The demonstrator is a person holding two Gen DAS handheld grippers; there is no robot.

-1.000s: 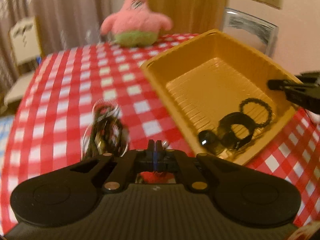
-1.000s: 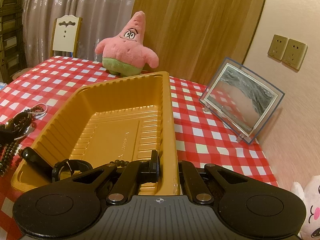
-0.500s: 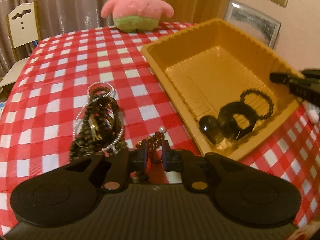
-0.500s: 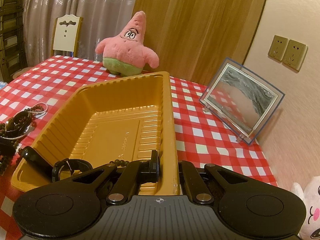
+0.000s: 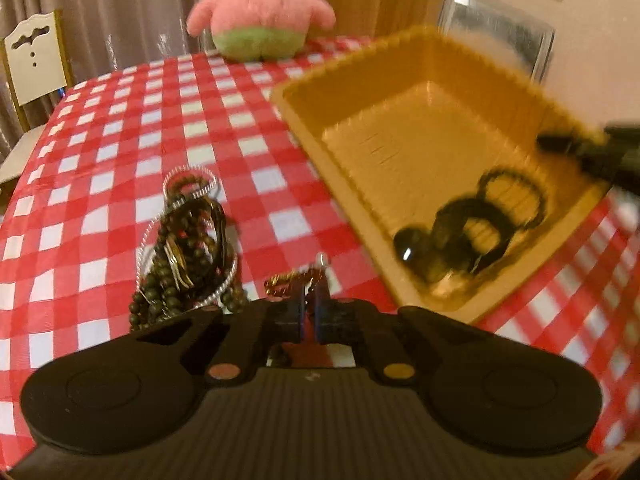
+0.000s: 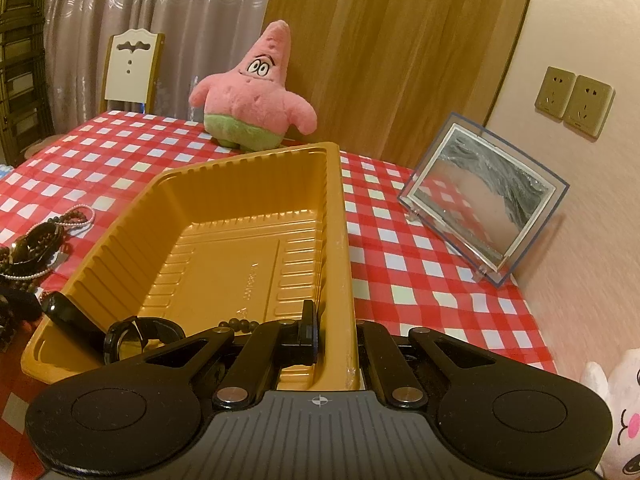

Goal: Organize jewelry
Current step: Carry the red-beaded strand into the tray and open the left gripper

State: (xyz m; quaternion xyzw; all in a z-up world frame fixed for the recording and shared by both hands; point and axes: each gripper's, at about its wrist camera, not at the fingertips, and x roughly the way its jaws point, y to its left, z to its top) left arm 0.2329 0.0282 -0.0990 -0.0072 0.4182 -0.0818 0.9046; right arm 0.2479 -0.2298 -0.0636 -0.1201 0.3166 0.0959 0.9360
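- We see a red-checked tablecloth (image 6: 404, 264), curtains behind, wall sockets (image 6: 574, 100) at right.
- Yellow tray (image 6: 336, 216) mid-table; watch (image 6: 132, 334) and dark bracelets (image 5: 512, 200) at its near end.
- Jewelry pile (image 5: 184, 248) lies left of the tray.
- Left gripper (image 5: 308, 304) nearly closed on a reddish bead bracelet (image 5: 288, 280).
- Right gripper (image 6: 332, 324) straddles the tray's wall; grip unclear.

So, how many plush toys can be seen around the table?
2. The pink Patrick star plush stands at the far edge of the table behind the yellow tray. A white plush with pink cheeks shows partly at the right edge; others may be hidden.
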